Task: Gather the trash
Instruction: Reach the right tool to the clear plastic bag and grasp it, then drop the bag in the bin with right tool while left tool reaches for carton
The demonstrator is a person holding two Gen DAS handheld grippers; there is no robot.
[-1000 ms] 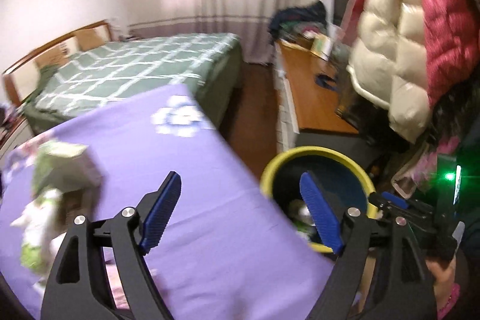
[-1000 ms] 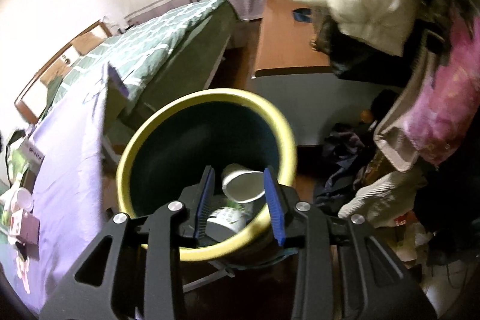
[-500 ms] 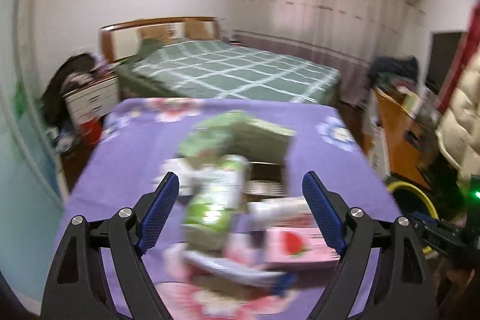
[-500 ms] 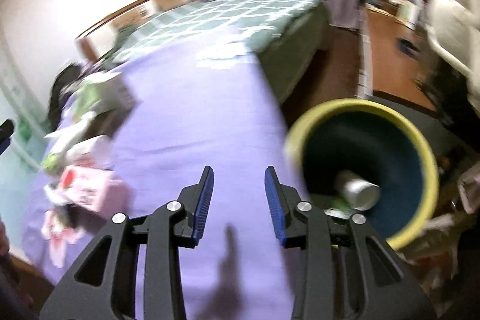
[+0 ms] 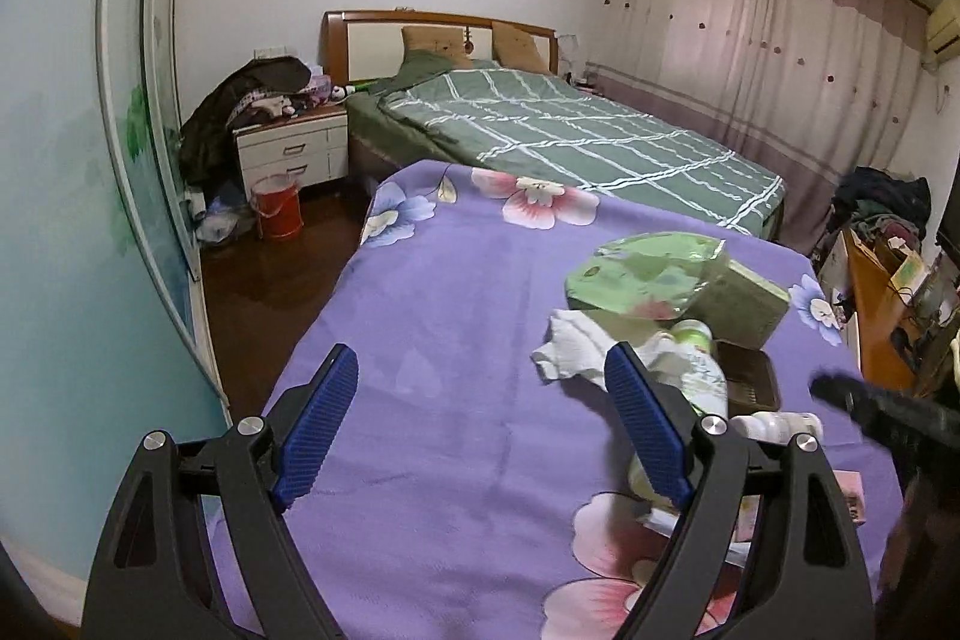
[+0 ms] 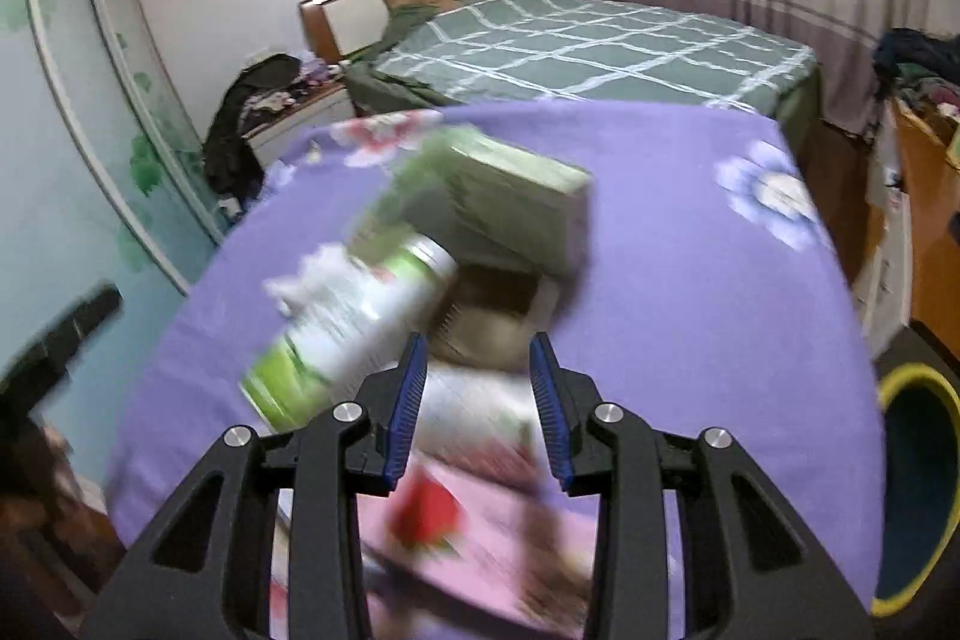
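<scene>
Your purple floral tablecloth (image 5: 456, 340) fills both views, and the trash sits clustered on it. The yellow-rimmed bin (image 6: 918, 484) shows only in the right wrist view, cut off at the edge. There the green box (image 6: 516, 196) and green-and-white bottle (image 6: 348, 322) are blurred; the left wrist view shows them sharply, plus a crumpled tissue (image 5: 573, 343). Your left gripper (image 5: 480, 430) gapes wide over bare cloth, empty. Your right gripper (image 6: 478, 400) stands narrower, gripping nothing.

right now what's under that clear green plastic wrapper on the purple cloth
The green wrapper leans on a green box, its near edge over crumpled white tissue and a bottle. Anything else beneath is covered.
</scene>
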